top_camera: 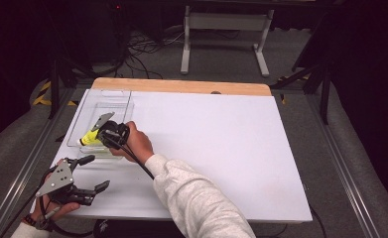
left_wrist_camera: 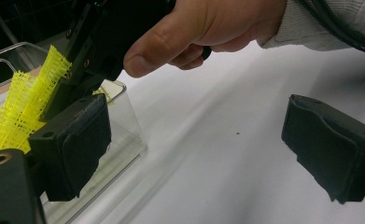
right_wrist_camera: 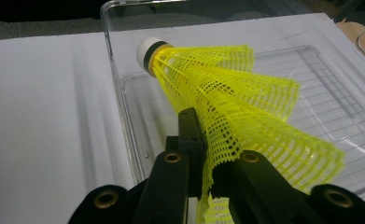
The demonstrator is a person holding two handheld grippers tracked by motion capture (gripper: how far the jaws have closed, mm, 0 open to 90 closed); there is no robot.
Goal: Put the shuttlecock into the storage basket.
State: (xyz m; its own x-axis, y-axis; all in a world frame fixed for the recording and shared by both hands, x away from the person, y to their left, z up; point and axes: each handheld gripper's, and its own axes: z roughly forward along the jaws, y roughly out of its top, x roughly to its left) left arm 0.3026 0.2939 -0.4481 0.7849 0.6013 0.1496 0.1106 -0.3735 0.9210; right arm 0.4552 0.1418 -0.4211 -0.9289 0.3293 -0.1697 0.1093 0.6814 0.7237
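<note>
Nearest the lens in the right gripper view, the right gripper [right_wrist_camera: 208, 179] rises from the bottom centre of the frame with its two black jaws pinched together on the mesh skirt of a yellow shuttlecock [right_wrist_camera: 227, 93]. The shuttlecock stretches up and to the left from the jaws, its white cork tip with a dark band near the upper left rim of a clear plastic tray [right_wrist_camera: 119, 88], and it hangs over the tray's ribbed floor; whether it touches that floor is hard to tell.

In the high view the tray [top_camera: 124, 101] sits at the left of the frame on a white table [top_camera: 221, 144], with the right gripper [top_camera: 104, 133] and the hand [top_camera: 137, 144] holding it over the tray's near end. The shuttlecock [top_camera: 89, 138] shows as a yellow patch inside the tray.

The left gripper [top_camera: 90, 173] is at the lower left of the high view, just this side of the tray. Its jaws stand wide apart with nothing between them, as the left gripper view [left_wrist_camera: 194, 149] shows, with bare table in the gap
</note>
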